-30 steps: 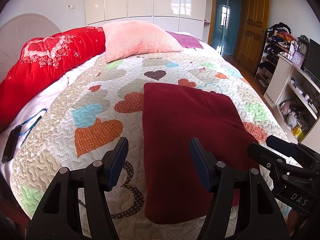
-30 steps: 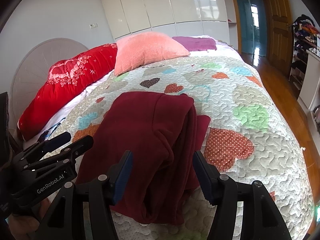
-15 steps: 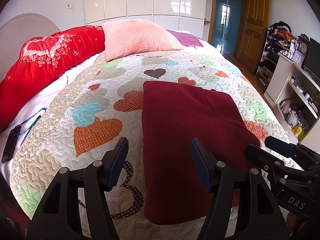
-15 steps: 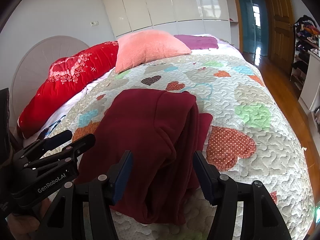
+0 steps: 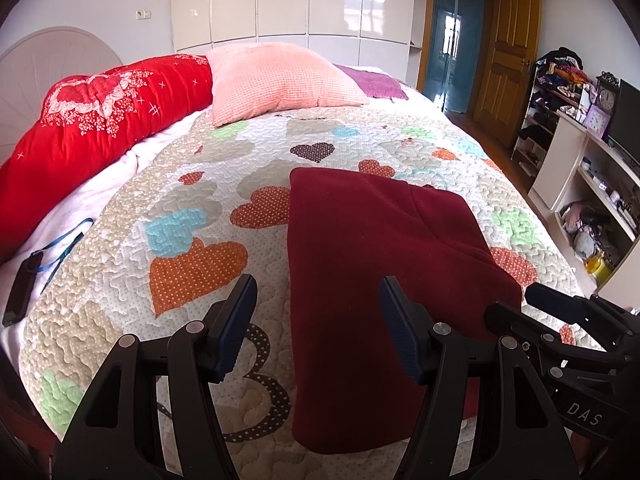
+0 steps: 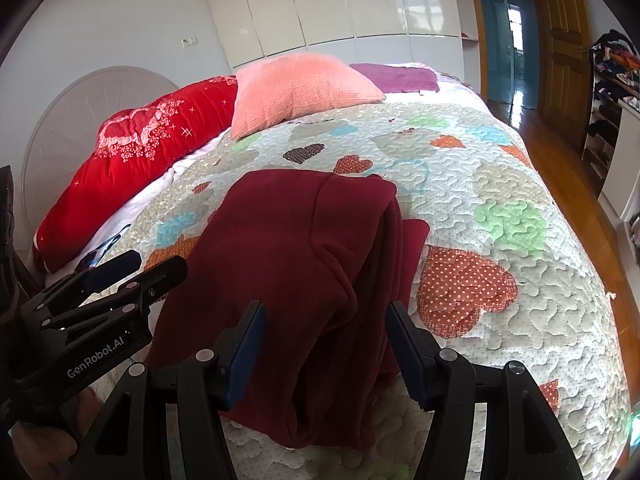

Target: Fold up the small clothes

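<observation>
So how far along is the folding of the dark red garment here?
Partly done: the dark red garment lies on the quilt with one side doubled over lengthwise, its left edge straight. Nothing is in hand: the left claw and the right claw are both open above it. Probably left: tidying the bunched right edge and a crosswise fold.

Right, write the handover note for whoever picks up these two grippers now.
Left gripper: open, empty, above the near left part of the dark red garment.
Right gripper: open, empty, above the garment's near right part.
The garment lies on the heart quilt, folded lengthwise into a long strip, its right edge bunched.
Done: side folds.
Left: probably smooth that edge and fold it end to end.
</observation>
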Available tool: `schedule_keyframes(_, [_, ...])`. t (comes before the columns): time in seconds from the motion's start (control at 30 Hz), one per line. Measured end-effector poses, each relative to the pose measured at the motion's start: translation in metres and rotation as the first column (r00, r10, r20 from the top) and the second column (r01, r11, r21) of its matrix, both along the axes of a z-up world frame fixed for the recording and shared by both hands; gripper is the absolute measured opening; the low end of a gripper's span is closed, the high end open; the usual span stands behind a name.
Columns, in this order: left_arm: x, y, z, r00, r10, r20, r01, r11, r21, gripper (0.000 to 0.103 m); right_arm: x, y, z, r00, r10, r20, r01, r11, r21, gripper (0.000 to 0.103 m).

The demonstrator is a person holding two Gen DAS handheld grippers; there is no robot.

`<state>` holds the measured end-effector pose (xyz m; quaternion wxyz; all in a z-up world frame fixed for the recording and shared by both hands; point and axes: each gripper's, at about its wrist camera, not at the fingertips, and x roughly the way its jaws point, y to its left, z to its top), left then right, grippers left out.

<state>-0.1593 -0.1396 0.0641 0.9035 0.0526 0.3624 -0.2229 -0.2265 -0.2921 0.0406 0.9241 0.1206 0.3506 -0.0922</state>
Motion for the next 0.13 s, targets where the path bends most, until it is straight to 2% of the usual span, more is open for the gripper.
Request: schedule_keyframes(0.13, [0.0048,0.0041,0.0,1.0,0.006,-0.004,-0.006,1.0,-0.007,0.064,-0.0011,-0.0041,0.0015,1.0,-0.003,0.006,0.003,1.0,0.003,0.06])
